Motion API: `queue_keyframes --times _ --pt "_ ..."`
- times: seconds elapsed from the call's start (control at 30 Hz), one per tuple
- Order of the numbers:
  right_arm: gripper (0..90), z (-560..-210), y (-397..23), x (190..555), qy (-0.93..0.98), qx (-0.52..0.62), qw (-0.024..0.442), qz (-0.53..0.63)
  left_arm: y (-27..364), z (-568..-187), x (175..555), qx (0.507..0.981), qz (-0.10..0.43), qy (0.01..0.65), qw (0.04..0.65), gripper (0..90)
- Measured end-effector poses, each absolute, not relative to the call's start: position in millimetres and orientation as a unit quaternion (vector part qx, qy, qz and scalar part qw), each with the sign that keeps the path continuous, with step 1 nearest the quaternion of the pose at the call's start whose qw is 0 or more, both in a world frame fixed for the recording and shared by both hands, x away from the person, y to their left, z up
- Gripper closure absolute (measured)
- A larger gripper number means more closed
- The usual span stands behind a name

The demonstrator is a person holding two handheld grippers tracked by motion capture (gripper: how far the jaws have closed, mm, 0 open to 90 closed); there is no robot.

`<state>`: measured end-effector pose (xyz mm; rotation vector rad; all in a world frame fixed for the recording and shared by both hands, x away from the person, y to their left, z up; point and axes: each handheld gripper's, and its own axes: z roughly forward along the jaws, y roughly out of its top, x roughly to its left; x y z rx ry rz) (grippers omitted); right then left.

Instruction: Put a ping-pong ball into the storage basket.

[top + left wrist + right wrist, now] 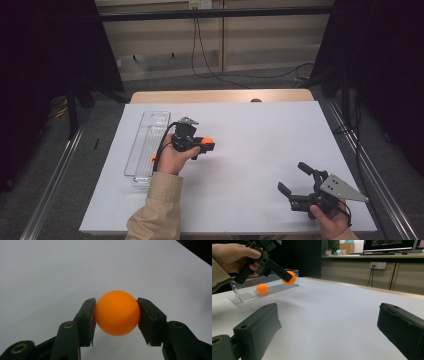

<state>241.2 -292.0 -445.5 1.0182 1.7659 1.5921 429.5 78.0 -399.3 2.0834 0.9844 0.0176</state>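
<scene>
Orange and smooth, the ball (117, 313) sits clamped between the two black jaws of the left gripper (116, 315), one pad pressing on each side of it. In the high view the left gripper (206, 145) is a little left of the centre of the white table cover (260, 135), and the held ball (208, 140) is at its tip, pointing toward 3 o'clock. From the right gripper view this ball (289, 278) hangs above the cover, not touching it.

The clear plastic tray (145, 145) lies just beside the left hand (171, 157), at about 9 o'clock from it — long and narrow, running from 12 to 6 o'clock on the cover. A second orange ball (262, 288) rests inside this tray (245, 296), well apart from the held one.

The right gripper (295, 179) is near the table's edge at about 4 o'clock from the centre, held in the right hand (331, 222). Its jaws stand wide apart, with nothing between them — in its own view there is bare white cover between the two pads. A beige sleeve (155, 210) covers the left forearm.
</scene>
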Motion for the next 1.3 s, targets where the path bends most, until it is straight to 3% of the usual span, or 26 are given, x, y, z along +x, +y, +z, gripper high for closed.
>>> queue_keyframes --times 1.3 --pt "3.0 -445 -292 241 0.657 0.377 0.274 0.593 99 -391 431 0.818 0.014 0.407 0.406 50.9"
